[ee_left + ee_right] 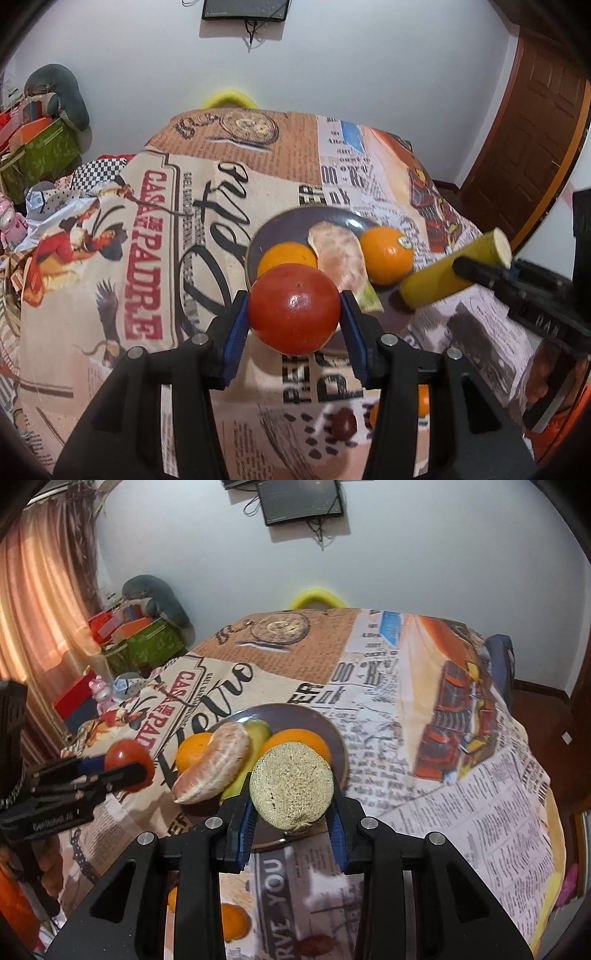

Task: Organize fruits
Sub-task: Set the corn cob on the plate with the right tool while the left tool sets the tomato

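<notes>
Two grippers each hold a fruit above a table covered by a printed newspaper-style tablecloth (110, 280). From the left wrist camera, the left gripper (294, 314) has its blue-padded jaws closed narrowly on a red tomato (294, 308), one pad on each side of it, and the tomato hangs just in front of a dark plate (273, 229). On that plate lie an orange (287, 257) at the near left, a peeled pale citrus fruit (341, 254) beside it, and a second orange (386, 254) with a small sticker at the right; a green piece shows at the plate's near edge. To the right, the right gripper (476, 271) holds a yellow banana piece (439, 280) with a pale cut end, raised beside the plate. From the right wrist camera, the right gripper (291, 812) has its jaws pressed on the banana piece (291, 784), whose speckled cut face turns toward the lens and hides part of the plate (295, 712). Behind it sit an orange (295, 740), the peeled citrus fruit (214, 770), another orange (192, 751) and a green-yellow fruit between them. At the left, the left gripper (122, 771) grips the tomato (127, 760) near the plate's left side. A dark screen (299, 500) hangs on the white wall behind.
</notes>
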Demonstrator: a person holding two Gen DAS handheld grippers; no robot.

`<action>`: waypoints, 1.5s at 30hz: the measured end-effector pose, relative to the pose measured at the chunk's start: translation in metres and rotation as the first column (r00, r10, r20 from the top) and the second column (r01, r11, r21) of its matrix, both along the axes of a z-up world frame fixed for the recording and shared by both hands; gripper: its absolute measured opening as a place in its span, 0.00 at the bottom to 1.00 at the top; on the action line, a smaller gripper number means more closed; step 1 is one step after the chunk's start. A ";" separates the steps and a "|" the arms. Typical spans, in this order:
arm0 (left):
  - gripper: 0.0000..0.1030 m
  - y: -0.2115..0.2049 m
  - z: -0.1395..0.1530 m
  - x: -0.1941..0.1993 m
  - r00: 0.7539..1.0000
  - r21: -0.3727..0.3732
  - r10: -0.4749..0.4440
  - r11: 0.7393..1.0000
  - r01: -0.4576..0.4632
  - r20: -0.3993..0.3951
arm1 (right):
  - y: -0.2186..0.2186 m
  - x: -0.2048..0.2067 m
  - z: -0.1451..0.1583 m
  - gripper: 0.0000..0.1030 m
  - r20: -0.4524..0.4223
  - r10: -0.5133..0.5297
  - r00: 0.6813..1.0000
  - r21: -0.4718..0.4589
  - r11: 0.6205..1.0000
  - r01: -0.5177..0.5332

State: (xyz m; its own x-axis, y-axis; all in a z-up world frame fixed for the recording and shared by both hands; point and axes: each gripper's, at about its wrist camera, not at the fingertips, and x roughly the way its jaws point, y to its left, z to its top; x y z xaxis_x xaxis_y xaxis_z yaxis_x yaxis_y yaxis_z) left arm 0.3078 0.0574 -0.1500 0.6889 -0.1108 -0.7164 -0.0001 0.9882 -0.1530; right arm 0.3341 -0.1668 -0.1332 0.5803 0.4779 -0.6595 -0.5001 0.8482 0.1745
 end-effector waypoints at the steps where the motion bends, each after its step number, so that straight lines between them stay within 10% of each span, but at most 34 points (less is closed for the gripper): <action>1: 0.46 0.001 0.001 0.002 1.000 0.002 0.001 1.000 -0.001 0.004 | 0.004 0.001 -0.001 0.30 -0.003 0.009 1.000 -0.003 1.000 -0.009; 36: 0.47 0.000 -0.038 0.116 0.997 0.062 -0.005 0.998 0.010 -0.077 | 0.047 0.033 -0.020 0.30 -0.026 0.097 0.995 0.025 0.995 -0.096; 45: 0.48 0.001 -0.033 0.105 0.997 0.046 -0.021 0.999 0.024 -0.069 | 0.046 0.027 -0.020 0.47 -0.002 0.075 0.997 -0.012 0.997 -0.075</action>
State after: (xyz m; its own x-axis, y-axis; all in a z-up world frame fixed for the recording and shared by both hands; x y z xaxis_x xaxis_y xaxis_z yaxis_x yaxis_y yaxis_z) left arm 0.4133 0.0579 -0.1832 0.6354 -0.0909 -0.7668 0.0135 0.9942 -0.1066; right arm 0.3611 -0.1204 -0.1532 0.5420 0.5122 -0.6662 -0.5623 0.8102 0.1654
